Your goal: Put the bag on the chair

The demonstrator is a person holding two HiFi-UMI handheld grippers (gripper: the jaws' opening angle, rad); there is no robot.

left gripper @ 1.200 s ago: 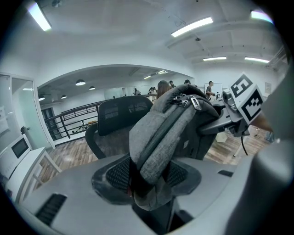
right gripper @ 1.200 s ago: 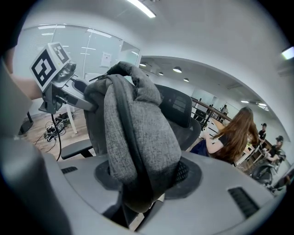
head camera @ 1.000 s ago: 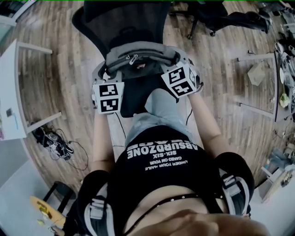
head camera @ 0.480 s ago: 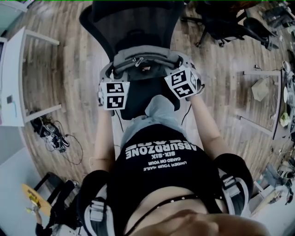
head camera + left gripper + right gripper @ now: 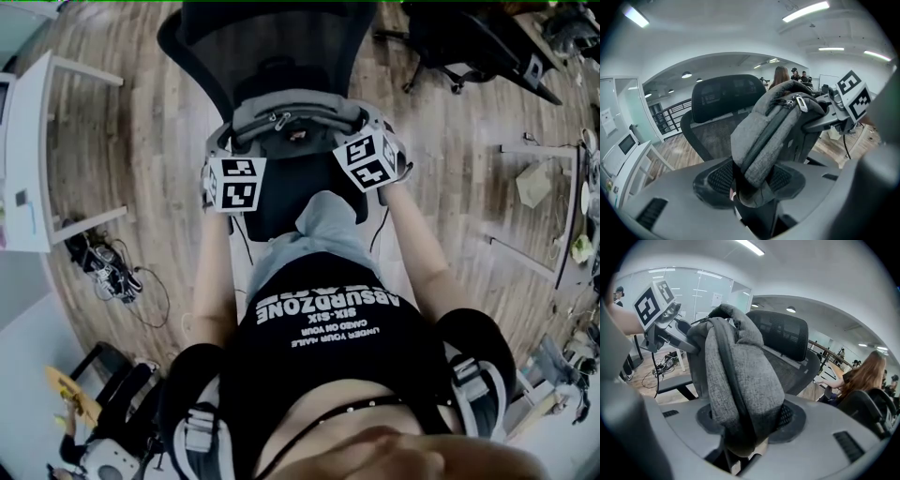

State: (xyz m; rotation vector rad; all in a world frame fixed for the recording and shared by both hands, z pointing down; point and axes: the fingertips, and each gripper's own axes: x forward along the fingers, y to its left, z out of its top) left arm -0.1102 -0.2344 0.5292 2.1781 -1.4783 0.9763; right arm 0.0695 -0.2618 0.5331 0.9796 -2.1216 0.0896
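Observation:
A grey fabric bag (image 5: pixel 291 117) with a zipper hangs over the seat of a black mesh office chair (image 5: pixel 272 47), just in front of its backrest. My left gripper (image 5: pixel 220 148) is shut on the bag's left end and my right gripper (image 5: pixel 377 129) is shut on its right end. In the left gripper view the bag (image 5: pixel 773 131) is pinched between the pads of that gripper (image 5: pixel 750 180), with the chair back (image 5: pixel 722 98) behind it. The right gripper view shows the bag (image 5: pixel 736 371) clamped in that gripper (image 5: pixel 745 423). Whether the bag touches the seat is hidden.
A white table (image 5: pixel 28 150) stands at the left with cables (image 5: pixel 103 277) on the wooden floor beside it. Another black chair (image 5: pixel 469 37) is at the upper right, with desk frames (image 5: pixel 544 187) at the right. A seated person (image 5: pixel 867 376) is to the right.
Both grippers have sunk with the bag towards the chair seat. Their grip on the bag is unchanged.

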